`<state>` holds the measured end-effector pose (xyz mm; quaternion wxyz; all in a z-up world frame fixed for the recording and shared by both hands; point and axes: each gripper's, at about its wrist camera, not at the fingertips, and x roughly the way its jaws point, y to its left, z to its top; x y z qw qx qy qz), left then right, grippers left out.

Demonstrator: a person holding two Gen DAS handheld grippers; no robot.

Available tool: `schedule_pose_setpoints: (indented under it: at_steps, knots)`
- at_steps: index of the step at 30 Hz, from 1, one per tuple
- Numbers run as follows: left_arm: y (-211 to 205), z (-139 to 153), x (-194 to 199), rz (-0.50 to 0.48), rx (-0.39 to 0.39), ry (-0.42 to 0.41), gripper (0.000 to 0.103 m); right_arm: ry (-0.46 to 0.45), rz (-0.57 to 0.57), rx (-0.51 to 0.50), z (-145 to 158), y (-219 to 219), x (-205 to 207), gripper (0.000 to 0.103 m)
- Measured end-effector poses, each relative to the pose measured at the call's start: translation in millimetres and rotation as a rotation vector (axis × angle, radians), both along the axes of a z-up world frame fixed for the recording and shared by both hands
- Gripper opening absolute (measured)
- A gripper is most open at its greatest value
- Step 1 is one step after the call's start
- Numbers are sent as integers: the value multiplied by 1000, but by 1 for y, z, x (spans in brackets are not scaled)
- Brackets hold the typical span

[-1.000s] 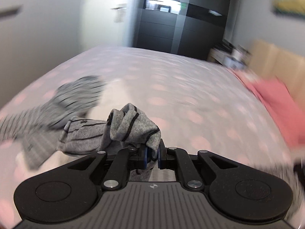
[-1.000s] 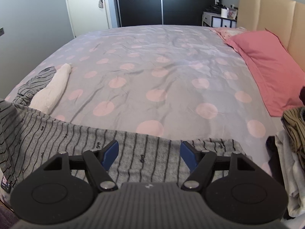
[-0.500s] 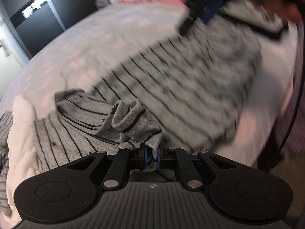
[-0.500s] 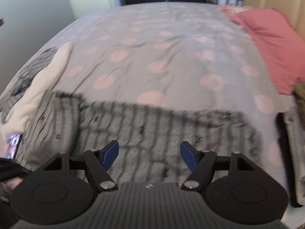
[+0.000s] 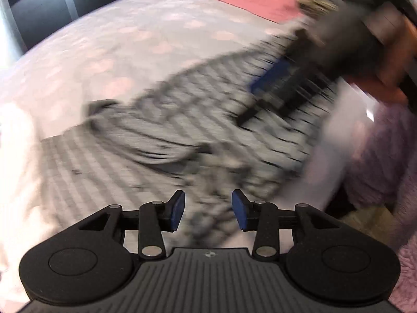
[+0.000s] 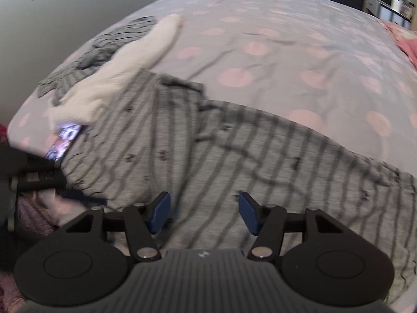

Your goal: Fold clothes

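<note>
— Polka-dot bed (image 6: pixel 260 26): where's the striped grey garment (image 6: pixel 208 143)?
— Spread just ahead of both claws, long axis crossways. Left claw (image 5: pixel 208 210) and right claw (image 6: pixel 204 212) both gape, empty. White garment (image 6: pixel 117 73) lies beyond.

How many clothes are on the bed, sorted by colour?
Grey striped: 2, the spread garment and a crumpled one at the far corner
White: 1, a garment between them
Total: 3
</note>
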<state>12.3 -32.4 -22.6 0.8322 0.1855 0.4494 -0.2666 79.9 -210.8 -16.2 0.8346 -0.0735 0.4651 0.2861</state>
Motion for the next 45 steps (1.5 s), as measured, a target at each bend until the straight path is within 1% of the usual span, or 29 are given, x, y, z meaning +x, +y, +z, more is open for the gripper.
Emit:
schedule_pose_setpoints:
  at_steps: [3,6,7,10,12,14,15,16,17,19,20,21,23,24,27,30,33,34,35,36,38,42,45]
  knots:
    - [19,3,16,93,24,-28,38,7,49,-1,-1,20,-8,62]
    - [29,3,27,153,51,-48,41,-9,102,-29,-6,43,-17,63]
    - [31,2,30,162,59,-52,43,-25,129,-53,-9,51,-21,63]
    - [33,1,40,180,69,-56,43,-69,201,-120,-18,73,-32,63]
    - [35,-2,48,190,66,-52,43,-62,193,-131,-23,73,-29,62]
    - [37,-3,56,206,42,-48,44,-54,185,-141,-28,73,-26,62]
    - [39,-4,62,218,18,-44,44,-51,181,-146,-30,73,-25,61]
    - [41,-5,68,230,-7,-41,45,-47,176,-152,-33,73,-24,61]
    - [43,-5,74,253,-30,-43,48,-43,172,-157,-35,73,-22,60]
    - [47,-4,87,289,-78,-48,50,-35,164,-167,-40,73,-20,46]
    - [49,-4,93,302,-103,-51,50,-32,160,-173,-42,73,-18,36]
    - [50,-3,100,314,-129,-53,50,-28,156,-178,-44,73,-17,30]
    - [50,-4,112,329,-160,-58,51,-20,148,-188,-49,73,-14,24]
    - [49,-5,118,332,-161,-66,51,-18,144,-192,-51,73,-13,20]
    - [43,-11,135,339,-154,-82,51,-19,137,-184,-48,69,-13,16]
    - [40,-20,151,356,-143,-81,51,-20,141,-176,-45,67,-13,15]
    - [46,-28,162,392,-171,-67,50,-15,143,-160,-42,64,-12,15]
    - [48,-31,166,403,-180,-62,43,-11,141,-152,-42,63,-12,15]
    - [50,-32,168,403,-197,-51,25,-7,139,-145,-42,61,-11,15]
    - [51,-33,170,403,-215,-40,19,-4,137,-137,-42,60,-11,15]
    - [52,-30,171,396,-238,-43,8,4,125,-115,-40,56,-10,14]
    - [51,-9,168,398,-347,-59,6,21,89,-26,-27,42,-9,13]
    - [43,20,160,366,-388,-124,5,35,55,69,-12,26,-13,12]
